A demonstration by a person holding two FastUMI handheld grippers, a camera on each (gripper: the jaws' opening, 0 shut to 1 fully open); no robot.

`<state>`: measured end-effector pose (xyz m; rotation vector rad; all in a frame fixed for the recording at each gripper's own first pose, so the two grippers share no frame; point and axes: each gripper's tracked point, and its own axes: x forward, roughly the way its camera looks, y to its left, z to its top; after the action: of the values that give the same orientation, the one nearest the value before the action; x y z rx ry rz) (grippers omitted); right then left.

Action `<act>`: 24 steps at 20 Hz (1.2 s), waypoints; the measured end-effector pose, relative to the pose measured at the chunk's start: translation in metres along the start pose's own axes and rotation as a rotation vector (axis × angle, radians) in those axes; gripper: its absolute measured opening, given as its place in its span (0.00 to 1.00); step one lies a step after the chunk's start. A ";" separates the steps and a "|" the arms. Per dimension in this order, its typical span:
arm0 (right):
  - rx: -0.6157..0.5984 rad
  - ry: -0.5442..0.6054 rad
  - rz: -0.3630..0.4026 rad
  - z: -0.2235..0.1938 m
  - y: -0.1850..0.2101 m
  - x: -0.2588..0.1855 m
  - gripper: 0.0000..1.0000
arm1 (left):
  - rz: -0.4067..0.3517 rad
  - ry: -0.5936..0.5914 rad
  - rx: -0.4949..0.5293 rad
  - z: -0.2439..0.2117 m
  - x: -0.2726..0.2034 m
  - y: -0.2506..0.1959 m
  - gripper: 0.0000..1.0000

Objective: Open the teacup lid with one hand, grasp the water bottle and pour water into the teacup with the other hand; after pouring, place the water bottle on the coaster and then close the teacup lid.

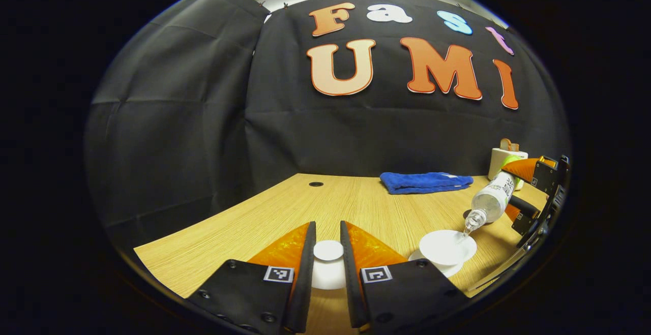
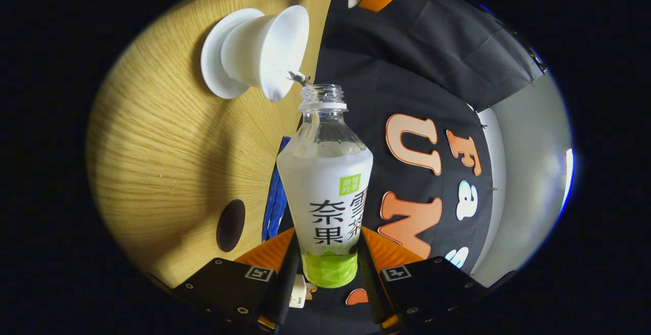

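My left gripper is shut on the white teacup lid, holding it by the knob just above the wooden table. To its right the open white teacup stands on its saucer. My right gripper is shut on the clear water bottle, which has a white and green label and no cap. The bottle is tipped so its mouth is at the teacup rim, and a thin stream of water runs in. In the left gripper view the tilted bottle sits in the right gripper. A dark round coaster lies on the table near the bottle.
A folded blue towel lies at the back of the table, with a white container to its right. A small round hole is in the tabletop at the back. The black cloth wall closes the far side.
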<state>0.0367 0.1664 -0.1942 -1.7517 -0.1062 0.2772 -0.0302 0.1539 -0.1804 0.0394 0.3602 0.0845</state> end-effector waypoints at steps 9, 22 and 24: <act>-0.108 -0.043 -0.078 0.002 0.003 -0.006 0.62 | 0.006 -0.002 -0.009 0.001 -0.002 0.008 0.32; -0.275 -0.070 -0.161 0.010 0.012 -0.014 0.62 | -0.008 -0.008 -0.009 0.007 -0.004 0.010 0.34; -0.288 -0.074 -0.184 0.009 0.012 -0.015 0.62 | -0.006 -0.015 -0.004 0.011 -0.005 0.010 0.34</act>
<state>0.0190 0.1696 -0.2054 -2.0016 -0.3751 0.1989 -0.0321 0.1635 -0.1675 0.0351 0.3455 0.0793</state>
